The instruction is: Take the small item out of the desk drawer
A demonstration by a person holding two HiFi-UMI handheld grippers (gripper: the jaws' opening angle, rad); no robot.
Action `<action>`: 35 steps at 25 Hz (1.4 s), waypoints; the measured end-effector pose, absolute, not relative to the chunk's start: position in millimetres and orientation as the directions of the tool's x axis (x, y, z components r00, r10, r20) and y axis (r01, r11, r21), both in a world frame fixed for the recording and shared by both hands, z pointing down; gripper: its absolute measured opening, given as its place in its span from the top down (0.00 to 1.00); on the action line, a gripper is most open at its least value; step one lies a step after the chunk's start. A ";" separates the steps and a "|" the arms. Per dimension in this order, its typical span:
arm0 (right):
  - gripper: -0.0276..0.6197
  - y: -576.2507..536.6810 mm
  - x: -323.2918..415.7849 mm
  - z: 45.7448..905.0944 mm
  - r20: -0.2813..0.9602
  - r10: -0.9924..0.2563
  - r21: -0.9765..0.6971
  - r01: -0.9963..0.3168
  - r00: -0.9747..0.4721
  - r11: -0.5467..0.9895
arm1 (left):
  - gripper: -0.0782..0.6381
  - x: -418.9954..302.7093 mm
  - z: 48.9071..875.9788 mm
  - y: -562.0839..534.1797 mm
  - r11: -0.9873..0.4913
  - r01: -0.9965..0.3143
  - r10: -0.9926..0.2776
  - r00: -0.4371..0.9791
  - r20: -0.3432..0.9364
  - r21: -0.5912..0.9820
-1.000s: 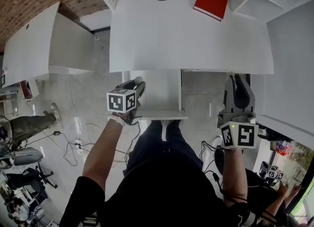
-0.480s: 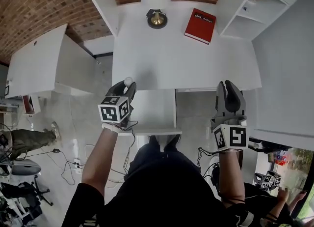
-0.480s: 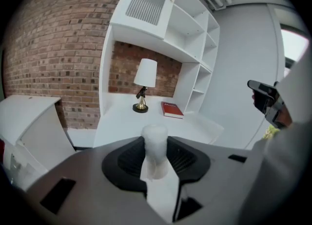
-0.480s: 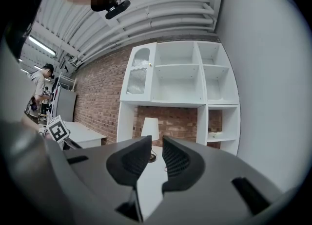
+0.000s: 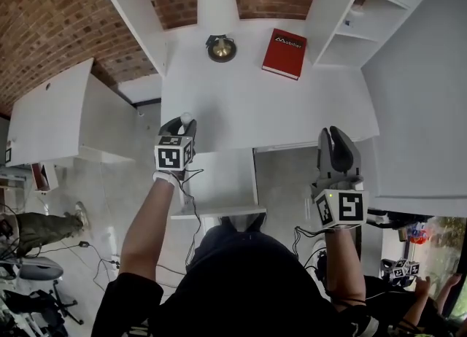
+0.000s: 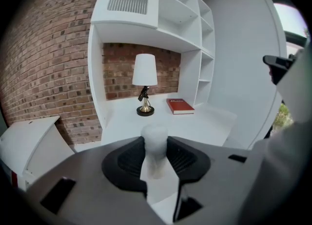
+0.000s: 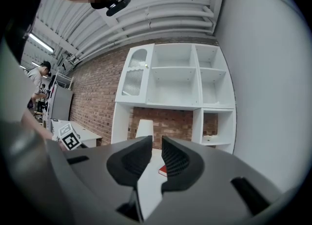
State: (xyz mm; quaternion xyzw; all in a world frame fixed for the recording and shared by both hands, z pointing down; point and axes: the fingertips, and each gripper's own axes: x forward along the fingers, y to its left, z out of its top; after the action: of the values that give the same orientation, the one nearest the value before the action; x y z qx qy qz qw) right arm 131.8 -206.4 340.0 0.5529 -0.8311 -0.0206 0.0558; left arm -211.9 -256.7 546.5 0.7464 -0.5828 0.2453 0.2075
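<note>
My left gripper (image 5: 182, 124) is shut on a small white cylinder (image 5: 187, 118), held over the front edge of the white desk (image 5: 248, 102). In the left gripper view the small white item (image 6: 155, 143) stands upright, pinched between the dark pads of the left gripper (image 6: 156, 152). Below it the white desk drawer (image 5: 219, 190) is pulled out towards me. My right gripper (image 5: 336, 137) hovers to the right of the drawer, in front of the desk edge. Its jaws are closing with nothing between them, and a narrow gap shows in the right gripper view (image 7: 156, 153).
A lamp (image 5: 220, 47) with a white shade and a red book (image 5: 284, 53) stand at the back of the desk. White shelves (image 5: 350, 29) rise at the right, a brick wall behind. A low white cabinet (image 5: 58, 109) stands left. Cables (image 5: 109, 219) lie on the floor.
My left gripper has lifted the white item from the drawer's level up to the desk's front edge. The right gripper has also moved up and forward, and its jaws have narrowed.
</note>
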 end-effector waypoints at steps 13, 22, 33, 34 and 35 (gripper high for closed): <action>0.87 -221.1 155.4 343.4 0.119 -0.946 0.127 -0.940 -0.302 0.316 | 0.71 -220.0 672.3 -306.0 -0.429 -0.888 -0.494 0.080 0.866 -0.163; 0.88 -223.3 175.8 347.8 0.126 -0.961 0.134 -0.956 -0.246 0.262 | 0.66 -209.0 690.0 -325.3 -0.404 -0.905 -0.485 0.090 0.870 -0.131; 0.88 -235.4 166.4 334.3 0.085 -0.961 0.105 -0.957 -0.261 0.270 | 0.61 -210.1 594.3 -331.2 -0.304 -0.949 -0.737 0.175 0.652 -0.088; 0.88 -235.9 163.9 330.7 0.080 -0.961 0.104 -0.956 -0.266 0.273 | 0.61 -210.6 576.8 -329.8 -0.293 -0.953 -0.768 0.188 0.612 -0.075; 0.88 -236.5 161.2 326.9 0.071 -0.960 0.102 -0.955 -0.272 0.278 | 0.61 -211.3 558.7 -327.6 -0.283 -0.957 -0.795 0.197 0.574 -0.065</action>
State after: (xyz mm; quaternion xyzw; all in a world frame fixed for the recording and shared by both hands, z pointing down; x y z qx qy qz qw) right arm 161.2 -236.5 326.9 0.6006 -0.7971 -0.0192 0.0591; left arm -211.3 -327.6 558.7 0.7577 -0.5780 0.2600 0.1555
